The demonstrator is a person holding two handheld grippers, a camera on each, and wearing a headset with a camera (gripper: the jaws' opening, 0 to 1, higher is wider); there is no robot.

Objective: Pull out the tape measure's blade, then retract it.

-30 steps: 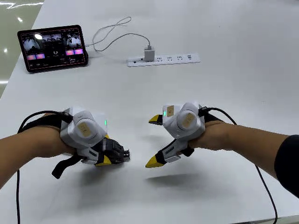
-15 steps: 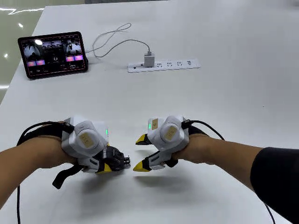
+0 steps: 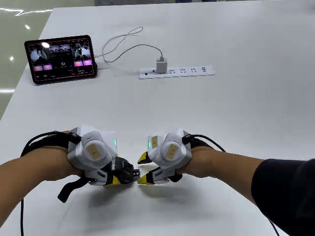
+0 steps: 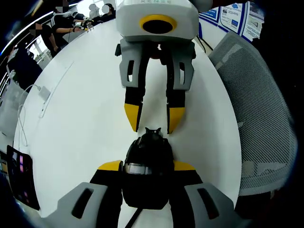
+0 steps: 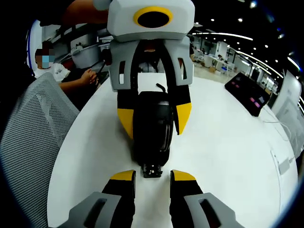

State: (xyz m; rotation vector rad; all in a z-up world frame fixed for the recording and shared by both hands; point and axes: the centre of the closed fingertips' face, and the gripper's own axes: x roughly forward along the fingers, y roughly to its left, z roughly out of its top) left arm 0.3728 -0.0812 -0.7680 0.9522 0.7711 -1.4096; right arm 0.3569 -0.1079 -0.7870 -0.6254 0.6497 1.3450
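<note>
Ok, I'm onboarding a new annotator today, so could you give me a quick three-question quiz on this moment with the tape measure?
1. True or false: the left gripper is shut on the tape measure.
2. The right gripper is: A) shut on the blade; B) open, at the tape measure's front end; C) shut and empty.
3. What is plugged into the power strip?
Key: 1 true; 2 B; 3 a white charger.
</note>
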